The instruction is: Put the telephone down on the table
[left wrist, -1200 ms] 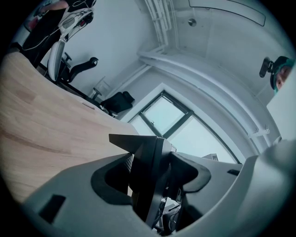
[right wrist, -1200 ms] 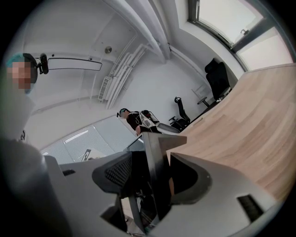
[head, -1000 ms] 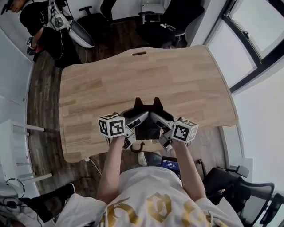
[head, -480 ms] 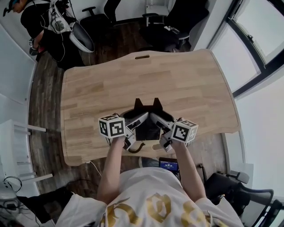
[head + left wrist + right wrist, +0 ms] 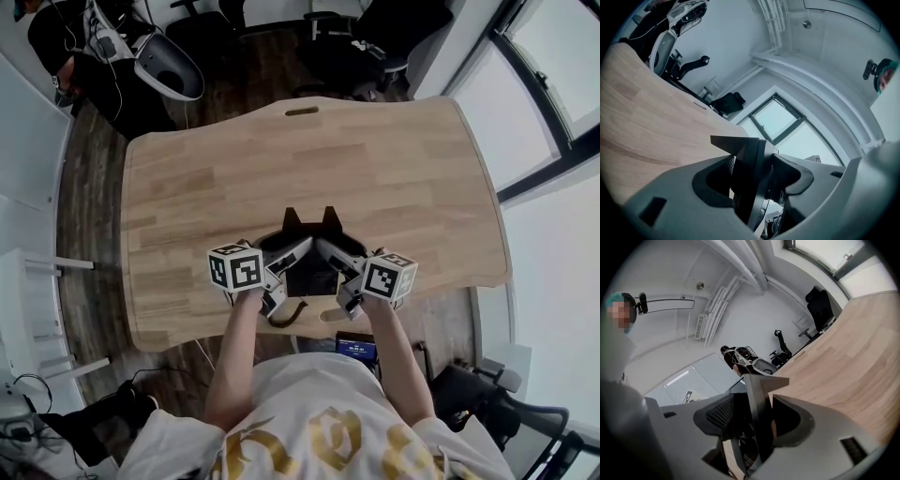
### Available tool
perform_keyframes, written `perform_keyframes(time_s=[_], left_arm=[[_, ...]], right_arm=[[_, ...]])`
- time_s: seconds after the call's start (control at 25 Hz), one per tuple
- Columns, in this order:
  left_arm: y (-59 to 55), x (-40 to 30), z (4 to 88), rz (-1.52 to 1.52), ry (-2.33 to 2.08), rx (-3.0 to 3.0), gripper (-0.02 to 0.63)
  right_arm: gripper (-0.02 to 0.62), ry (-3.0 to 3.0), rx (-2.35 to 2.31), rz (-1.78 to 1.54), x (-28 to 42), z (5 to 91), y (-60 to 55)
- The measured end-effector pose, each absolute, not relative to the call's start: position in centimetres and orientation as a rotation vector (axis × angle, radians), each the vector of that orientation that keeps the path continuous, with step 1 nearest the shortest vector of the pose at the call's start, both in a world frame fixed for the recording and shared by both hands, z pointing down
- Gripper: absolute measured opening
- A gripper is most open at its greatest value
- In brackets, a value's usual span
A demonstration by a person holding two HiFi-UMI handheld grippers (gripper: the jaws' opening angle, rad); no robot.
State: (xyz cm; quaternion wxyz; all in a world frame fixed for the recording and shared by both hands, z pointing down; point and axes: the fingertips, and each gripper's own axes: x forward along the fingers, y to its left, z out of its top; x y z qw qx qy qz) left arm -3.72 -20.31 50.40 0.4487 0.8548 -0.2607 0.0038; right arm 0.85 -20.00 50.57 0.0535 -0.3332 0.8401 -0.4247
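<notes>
The black telephone (image 5: 311, 267) hangs just above the near edge of the wooden table (image 5: 309, 159), its two pointed stand feet toward the far side and a cord looping below it. My left gripper (image 5: 291, 258) clamps its left side and my right gripper (image 5: 335, 258) its right side. In the left gripper view the telephone (image 5: 745, 173) stands edge-on between the jaws of the left gripper (image 5: 757, 185). The right gripper view likewise shows the telephone (image 5: 759, 399) wedged between the jaws of the right gripper (image 5: 757, 425).
The table has a slot (image 5: 302, 111) near its far edge. Office chairs (image 5: 361, 47) stand beyond it, and a person (image 5: 56, 37) with white equipment (image 5: 169, 66) is at the far left. Windows (image 5: 553, 84) run along the right. A small lit screen (image 5: 356, 349) sits below the table's near edge.
Both grippers, still holding the telephone, have sunk a little and moved slightly forward over the table's near edge. The grip looks the same.
</notes>
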Motion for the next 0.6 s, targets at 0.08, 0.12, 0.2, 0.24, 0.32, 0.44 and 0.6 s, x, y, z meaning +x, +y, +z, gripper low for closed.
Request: perform_keyframes(time_s=[0.08,0.12,0.2,0.24,0.32,0.44,0.6], left_arm=[[-20.9,-3.8,51.1,0.01,-0.647,2.102,0.241],[-21.1,-3.9,51.4,0.011,-0.647,2.096,0.241],[-21.2,-4.0,52.2,0.013,-0.648,2.084,0.241],[-21.1,-4.0,52.5,0.014,-0.648,2.078,0.241],[-21.0,-3.9,53.1,0.012,-0.648,2.067,0.241],[-21.6,-3.8,53.9,0.011,-0.643,2.05,0.242],[-21.8,-3.8,55.3,0.014,-0.637,2.029,0.242]], right_arm=[[0.232,2.549,-1.012,-1.31,0.7,51.2,-20.6],[0.232,2.547,-1.012,-1.321,0.6,51.6,-20.8],[0.231,2.543,-1.012,-1.341,0.5,52.3,-20.9],[0.231,2.542,-1.012,-1.349,0.6,52.7,-20.8],[0.23,2.542,-1.013,-1.364,0.7,53.2,-20.7],[0.232,2.543,-1.018,-1.388,0.7,54.0,-21.3],[0.231,2.538,-1.023,-1.42,0.8,55.4,-21.6]])
